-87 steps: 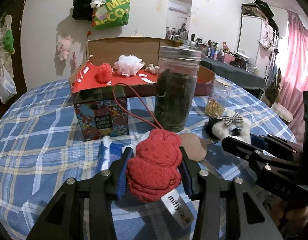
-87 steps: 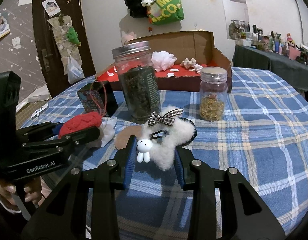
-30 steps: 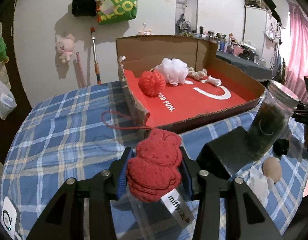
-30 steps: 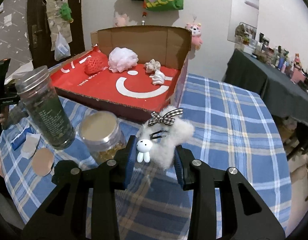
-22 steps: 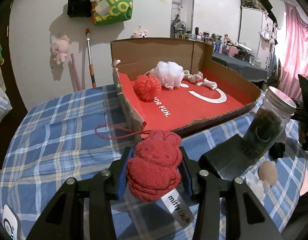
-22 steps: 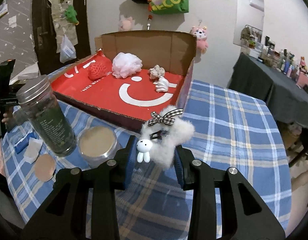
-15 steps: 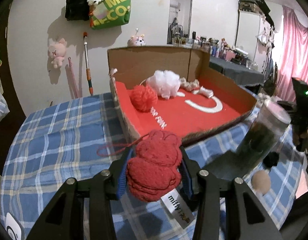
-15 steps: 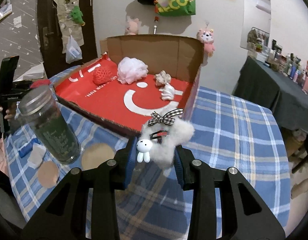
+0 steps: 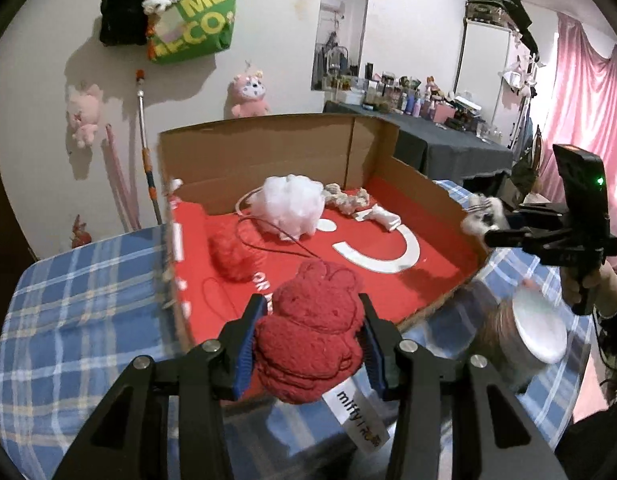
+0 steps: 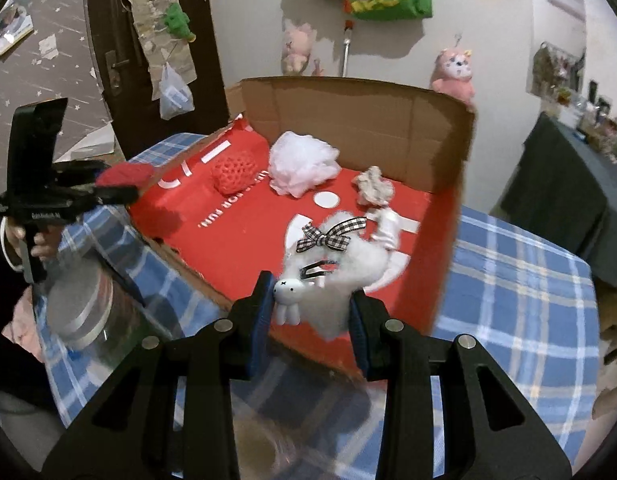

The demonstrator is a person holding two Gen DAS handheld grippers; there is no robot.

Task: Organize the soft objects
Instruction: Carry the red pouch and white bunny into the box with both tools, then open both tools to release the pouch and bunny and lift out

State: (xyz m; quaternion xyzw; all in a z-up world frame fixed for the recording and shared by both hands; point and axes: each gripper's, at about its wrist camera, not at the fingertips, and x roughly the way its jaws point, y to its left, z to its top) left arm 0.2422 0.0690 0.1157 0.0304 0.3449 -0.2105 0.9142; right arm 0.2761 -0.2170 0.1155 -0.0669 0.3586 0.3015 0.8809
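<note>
In the left wrist view, the blue plaid table [image 9: 80, 312] fills the left of the frame. Right of it, across the middle, lies the open cardboard box [image 9: 268, 152] with its red lining. Inside it, a red knitted ball [image 9: 230, 256] sits at the left, a white mesh puff [image 9: 292, 204] further back at centre, then a beige crumpled piece [image 9: 348, 198] and a small white item [image 9: 382, 218] to its right. At lower centre the left gripper [image 9: 310, 338] has its fingers [image 9: 250, 336] pressed in on a red plush rabbit [image 9: 312, 332], held above the box's near edge; a white tag reading "miffy" [image 9: 356, 416] hangs below it, and a red cord [image 9: 268, 240] trails from it into the box. At the right edge the right gripper [image 9: 482, 228] appears side-on over the box's right wall, white fluff between its tips, and a blurred jar with a pale lid [image 9: 538, 330] stands below it

In the right wrist view, the left gripper [image 10: 120, 184] shows at the left edge with the red plush between its tips, beside the box's left corner. A blurred jar lid [image 10: 74, 312] sits at lower left. At lower centre the right gripper [image 10: 310, 312] is closed onto a white fluffy toy [image 10: 340, 272] with a checked bow [image 10: 330, 236] and a tiny white rabbit figure [image 10: 288, 298], held over the near part of the box's red floor
</note>
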